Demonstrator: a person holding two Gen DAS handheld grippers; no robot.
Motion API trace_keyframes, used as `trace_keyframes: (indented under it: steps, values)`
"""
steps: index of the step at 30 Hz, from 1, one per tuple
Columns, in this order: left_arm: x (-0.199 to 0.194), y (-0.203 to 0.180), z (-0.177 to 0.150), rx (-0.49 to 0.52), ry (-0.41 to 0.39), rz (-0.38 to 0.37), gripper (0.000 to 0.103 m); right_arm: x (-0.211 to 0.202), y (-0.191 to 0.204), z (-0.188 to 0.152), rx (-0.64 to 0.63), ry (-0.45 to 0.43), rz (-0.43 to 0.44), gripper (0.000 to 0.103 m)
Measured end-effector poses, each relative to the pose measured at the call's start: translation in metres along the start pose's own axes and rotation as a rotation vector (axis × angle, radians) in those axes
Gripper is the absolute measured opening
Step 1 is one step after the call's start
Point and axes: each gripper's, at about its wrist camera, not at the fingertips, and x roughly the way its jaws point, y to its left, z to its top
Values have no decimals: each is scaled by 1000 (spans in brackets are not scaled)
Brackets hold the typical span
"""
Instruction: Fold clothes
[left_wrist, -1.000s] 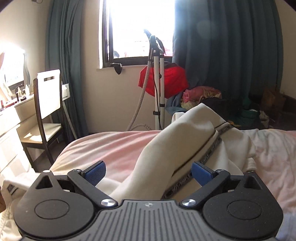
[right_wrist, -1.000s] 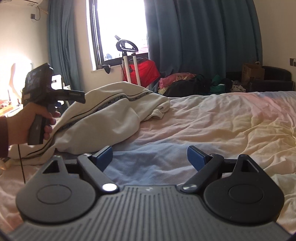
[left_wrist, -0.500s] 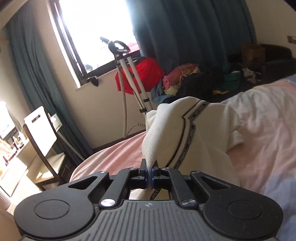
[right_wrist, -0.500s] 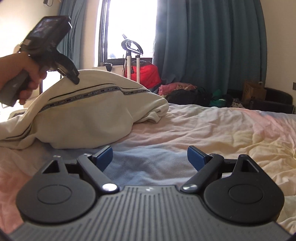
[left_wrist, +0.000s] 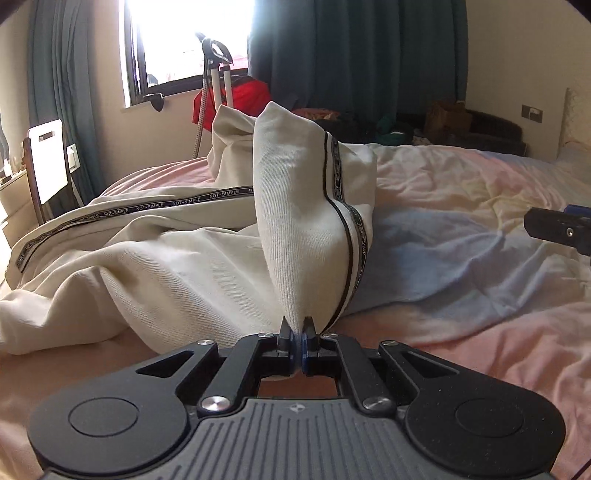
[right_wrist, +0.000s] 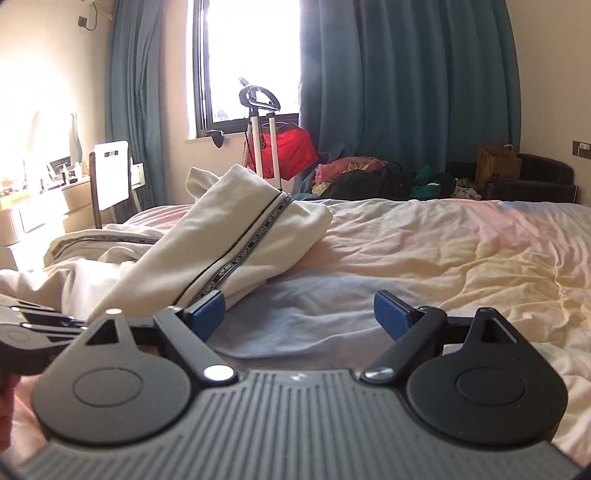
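While the left tool (left_wrist: 298, 341) pinches the cream garment's (left_wrist: 306, 221) edge, the right tool (right_wrist: 300, 310) gapes — over bare bedsheet (right_wrist: 443, 258).

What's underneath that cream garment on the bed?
The cream garment lies on the pink and blue bedsheet. Anything else beneath it is covered. The left claw pinches one end.

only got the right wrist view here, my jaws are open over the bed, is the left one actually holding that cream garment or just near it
Observer: The left gripper has its jaws shut on a fold of the cream garment, lifted into a peak.
Operator: any print on that trim, too blurry for me
Observer: The left wrist view reads NOT-SIMPLE, repeated along the trim stripe.
Operator: where am i from the left side
Observer: The right gripper shows only as a tip at the left view's right edge, over the bedsheet, apart from the garment.
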Motion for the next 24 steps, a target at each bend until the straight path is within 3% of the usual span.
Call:
trace_keyframes:
  steps: [2,4,6,12,18,24]
  values:
    - [-1,3,1,-20,-1,3,7,-3,2,-2,20,16,10,89]
    - [-13,7,2,-63,-23,7,17,-6,2,-3,38,30,18,88]
    - [-25,8,5,-100,-48,-4,45,-11,1,-3,58,33,33,89]
    - [-62,9,20,-143,-152,-55,67,3,-4,5,196,118,86,88]
    - [-77,34,36,-257,-220,-80,69,69,13,71,140,135,108,88]
    - [-52,64,41,-276,-270,-8,73,199,40,160,249,202,120,85]
